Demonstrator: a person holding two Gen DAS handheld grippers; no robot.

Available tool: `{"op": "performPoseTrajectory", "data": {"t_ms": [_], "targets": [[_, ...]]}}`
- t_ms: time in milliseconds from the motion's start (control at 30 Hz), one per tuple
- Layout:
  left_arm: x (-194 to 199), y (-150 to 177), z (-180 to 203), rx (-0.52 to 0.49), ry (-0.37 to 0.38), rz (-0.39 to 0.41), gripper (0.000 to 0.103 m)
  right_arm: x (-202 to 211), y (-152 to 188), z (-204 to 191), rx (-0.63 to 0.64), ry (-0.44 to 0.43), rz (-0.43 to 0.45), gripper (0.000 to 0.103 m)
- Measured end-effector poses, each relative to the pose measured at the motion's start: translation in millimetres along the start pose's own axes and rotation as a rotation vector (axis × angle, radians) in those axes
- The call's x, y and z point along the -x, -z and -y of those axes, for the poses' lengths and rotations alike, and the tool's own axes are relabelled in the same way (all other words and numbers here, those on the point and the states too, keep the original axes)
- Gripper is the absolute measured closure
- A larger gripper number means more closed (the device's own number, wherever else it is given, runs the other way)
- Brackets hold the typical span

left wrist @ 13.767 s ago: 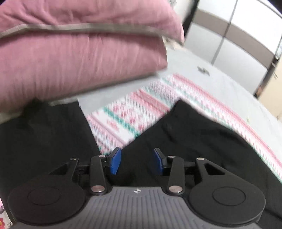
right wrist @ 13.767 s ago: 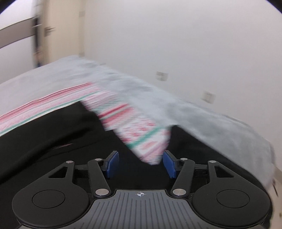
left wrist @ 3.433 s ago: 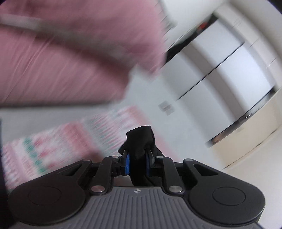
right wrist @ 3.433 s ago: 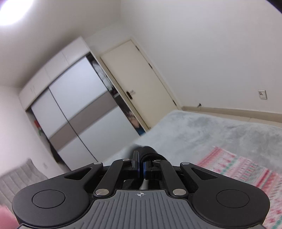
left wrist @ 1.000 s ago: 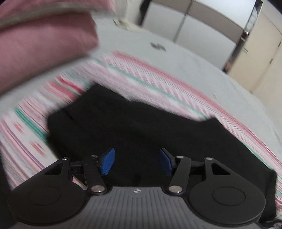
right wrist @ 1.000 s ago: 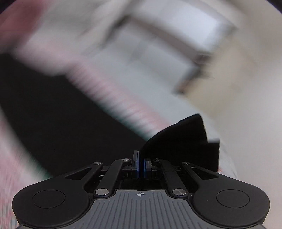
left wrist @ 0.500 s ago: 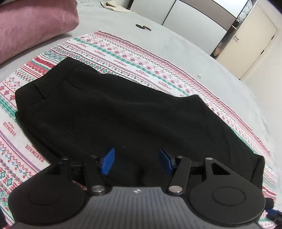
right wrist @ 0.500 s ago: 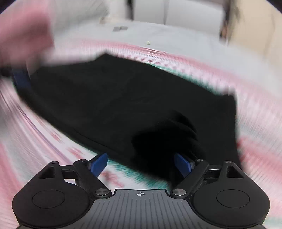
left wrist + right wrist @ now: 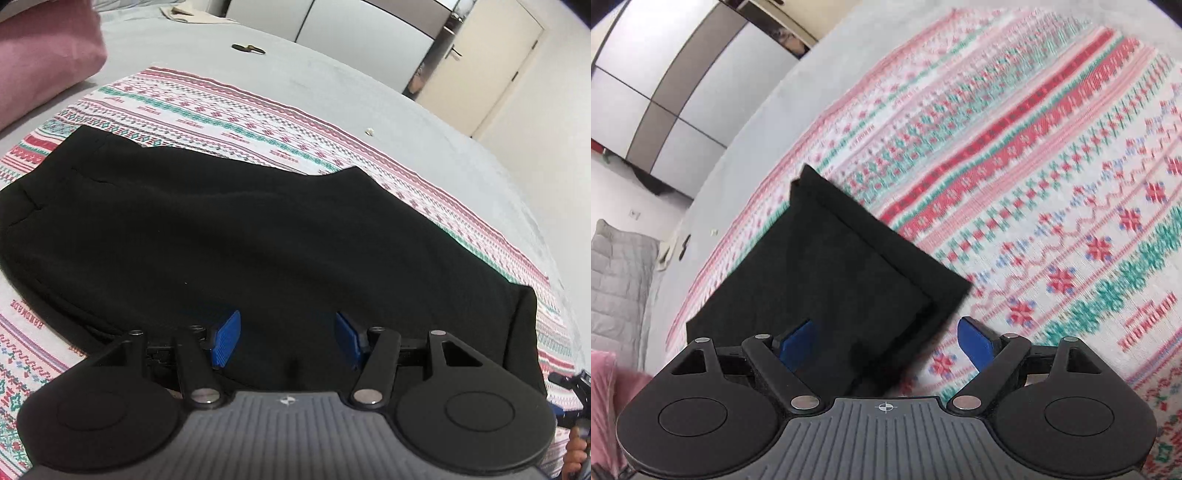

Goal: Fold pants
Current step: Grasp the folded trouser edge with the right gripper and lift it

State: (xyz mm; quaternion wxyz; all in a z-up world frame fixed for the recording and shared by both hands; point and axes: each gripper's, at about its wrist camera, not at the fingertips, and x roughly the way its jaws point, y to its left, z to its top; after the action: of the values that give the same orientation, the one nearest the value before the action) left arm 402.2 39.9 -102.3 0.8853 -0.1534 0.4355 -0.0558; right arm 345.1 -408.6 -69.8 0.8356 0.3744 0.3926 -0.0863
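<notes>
Left wrist view: black pants lying flat across middle of frame on the patterned blanket, waistband at left edge, leg hems at right. Legs appear already stacked one on the other, so lengthwise fold judged done; crosswise folds judged still to do. Left gripper at lower centre, jaws spread, nothing pinched, hovering over near edge of fabric. Pink pillow at upper left, well apart. Small dark item on grey bed cover at top centre, too small to identify; not in the way.

Right wrist view: hem end of pants in centre-left, two layers slightly offset at corner. Right gripper at lower centre, jaws spread, empty, corner of hem between them. Blanket fills right half, blurred. No obstruction seen near hems.
</notes>
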Motion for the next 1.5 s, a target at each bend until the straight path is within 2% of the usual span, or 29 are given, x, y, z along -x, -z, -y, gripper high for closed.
{"op": "performPoseTrajectory", "data": {"t_ms": [67,100,133,167,200,233,367,467,533,567,633,800,900,967,1033,1100,1133,1167,1333,1500], "targets": [[-1,1,-1,0.0,-0.002,-0.007,0.019,-6,1,-5,0.054,0.051,0.022,0.019],[-2,1,-2,0.004,-0.002,-0.01,0.019,-8,3,-12,0.085,0.069,0.036,0.024],[-2,1,-4,0.01,-0.002,-0.013,0.018,-13,0,-9,0.103,0.08,0.038,0.051],[-3,1,-5,0.016,-0.001,-0.015,0.019,-20,-1,-8,0.1,0.081,0.027,0.083],[-3,0,-7,0.024,-0.002,-0.016,0.019,-15,-1,0,0.077,0.067,0.017,0.093],[-1,0,-7,0.031,-0.002,-0.016,0.019,-14,-1,3,0.07,0.059,0.029,0.094],[2,-3,-15,0.077,-0.005,-0.02,0.019,3,1,-27,0.182,0.109,0.156,0.095],[4,-6,-25,0.129,-0.002,-0.026,0.019,20,8,-72,0.358,0.116,0.292,0.095],[5,-8,-35,0.181,0.002,-0.036,0.019,34,23,-110,0.498,0.071,0.379,0.095],[5,-8,-39,0.204,0.006,-0.04,0.019,38,32,-128,0.544,0.048,0.394,0.095],[4,-9,-48,0.243,0.017,-0.054,0.019,36,48,-160,0.607,0.023,0.384,0.095],[4,-15,-60,0.278,0.028,-0.057,0.019,1,83,-232,0.677,-0.021,0.277,0.094],[5,-16,-66,0.316,0.056,-0.063,0.018,-48,103,-277,0.719,-0.02,0.137,0.093],[5,-15,-67,0.317,0.067,-0.069,0.019,-79,119,-300,0.756,-0.012,0.01,0.086],[4,-15,-68,0.323,0.074,-0.078,0.019,-81,136,-307,0.786,0.016,-0.017,0.073],[6,-16,-67,0.323,0.093,-0.083,0.019,-74,144,-298,0.788,0.012,0.027,0.057],[7,-16,-66,0.319,0.1,-0.084,0.019,-67,146,-291,0.795,0.006,0.039,0.042],[7,-17,-65,0.314,0.105,-0.083,0.019,-58,149,-284,0.807,0.01,0.051,0.037],[3,-15,-50,0.284,0.121,-0.093,0.019,-31,174,-245,0.984,0.045,0.045,0.037],[-3,-8,-26,0.227,0.133,-0.112,0.018,-10,232,-225,1.326,-0.002,0.047,0.038]]}}
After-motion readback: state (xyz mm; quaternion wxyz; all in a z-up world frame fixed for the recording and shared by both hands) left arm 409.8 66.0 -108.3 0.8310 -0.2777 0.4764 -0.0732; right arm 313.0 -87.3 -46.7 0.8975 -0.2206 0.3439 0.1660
